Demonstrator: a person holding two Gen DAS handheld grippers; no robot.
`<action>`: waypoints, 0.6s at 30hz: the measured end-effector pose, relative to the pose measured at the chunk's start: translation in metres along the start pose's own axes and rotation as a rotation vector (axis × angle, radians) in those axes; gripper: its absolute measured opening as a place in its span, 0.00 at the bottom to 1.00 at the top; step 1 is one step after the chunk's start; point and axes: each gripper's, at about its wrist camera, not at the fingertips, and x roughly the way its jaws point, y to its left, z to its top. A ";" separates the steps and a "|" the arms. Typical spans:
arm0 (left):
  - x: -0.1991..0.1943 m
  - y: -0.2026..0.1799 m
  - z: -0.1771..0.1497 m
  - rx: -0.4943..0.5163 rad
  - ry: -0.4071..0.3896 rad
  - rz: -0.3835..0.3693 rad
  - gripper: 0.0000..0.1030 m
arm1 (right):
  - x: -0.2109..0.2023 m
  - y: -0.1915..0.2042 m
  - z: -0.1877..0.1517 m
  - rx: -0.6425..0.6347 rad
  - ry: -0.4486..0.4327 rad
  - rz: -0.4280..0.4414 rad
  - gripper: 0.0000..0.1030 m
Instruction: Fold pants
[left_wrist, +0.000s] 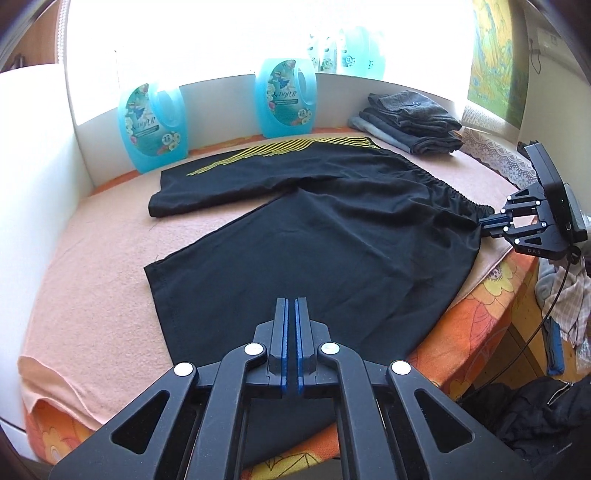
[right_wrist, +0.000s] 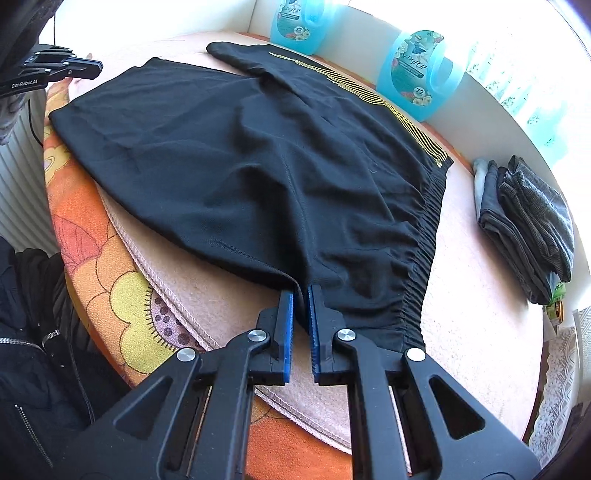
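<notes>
Black shorts (left_wrist: 295, 229) with yellow stripes on the far leg lie spread flat on a pink towel (left_wrist: 92, 295); they also fill the right wrist view (right_wrist: 258, 155). My left gripper (left_wrist: 290, 302) is shut above the near leg's hem and holds no cloth that I can see. It also shows in the right wrist view (right_wrist: 98, 68), beyond the hem. My right gripper (right_wrist: 301, 291) is shut on the near corner of the elastic waistband (right_wrist: 424, 266). It also shows at the right in the left wrist view (left_wrist: 480, 223).
Two blue detergent bottles (left_wrist: 153, 125) (left_wrist: 286, 98) stand at the back by a white wall. A stack of folded dark pants (left_wrist: 413, 122) lies at the far right. An orange flowered cover (right_wrist: 103, 280) lies under the towel. A black jacket (right_wrist: 33, 350) hangs off the table edge.
</notes>
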 end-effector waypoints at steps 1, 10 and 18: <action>0.000 0.001 -0.002 -0.002 0.005 0.007 0.02 | 0.000 -0.002 0.001 0.009 -0.007 -0.004 0.06; -0.003 -0.030 -0.021 0.113 0.079 -0.073 0.34 | -0.004 -0.019 0.029 0.073 -0.069 -0.072 0.02; 0.009 -0.045 -0.023 0.151 0.099 -0.057 0.39 | -0.006 -0.033 0.060 0.087 -0.104 -0.088 0.02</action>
